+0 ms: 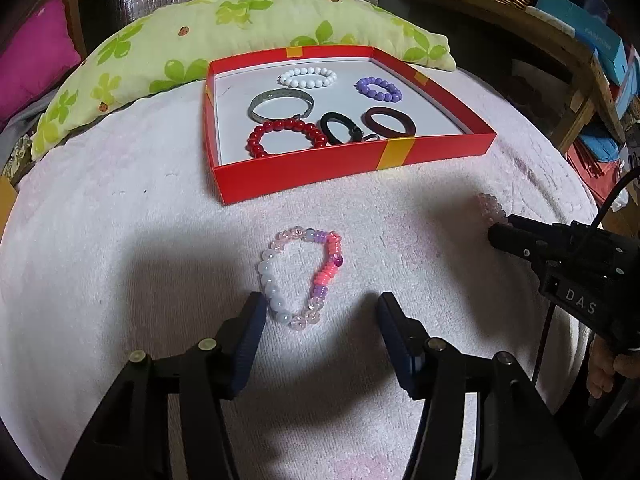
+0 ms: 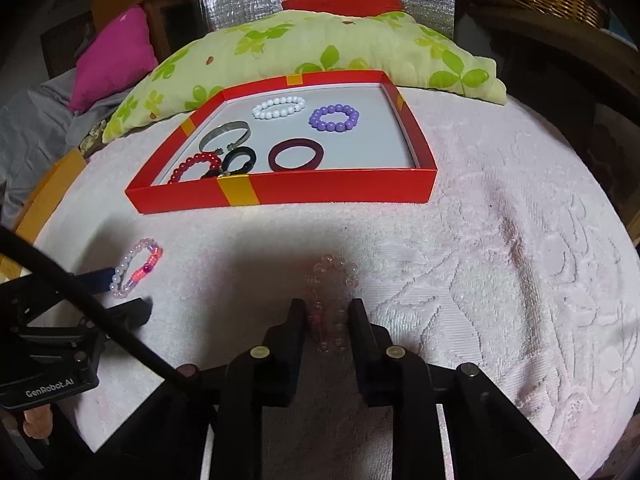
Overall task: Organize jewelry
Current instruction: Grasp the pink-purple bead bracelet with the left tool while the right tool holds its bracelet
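Pink towelling (image 1: 120,208) covers the work surface where two bead bracelets lie short of the red box (image 1: 304,172) that already holds six pieces, among them a red bead bracelet (image 1: 286,136), a metal bangle (image 1: 280,105) and a purple bead bracelet (image 1: 379,89). At left, the left gripper (image 1: 320,316) hovers with its jaws spread wide around the near end of the mixed pink-and-white bracelet (image 1: 302,276), one finger (image 1: 250,320) just beside the white beads, nothing gripped. At right, the right gripper (image 2: 326,320) has its jaws drawn in on either side of the clear pink bracelet (image 2: 334,300), which lies on the towel; the beads look squeezed narrow between them, so it appears to be clamped on them. The step in hand looks like the pickup of these last two pieces. The next move calls for lifting the clear bracelet and carrying it forward over the box's near wall to a bare patch of its white floor.
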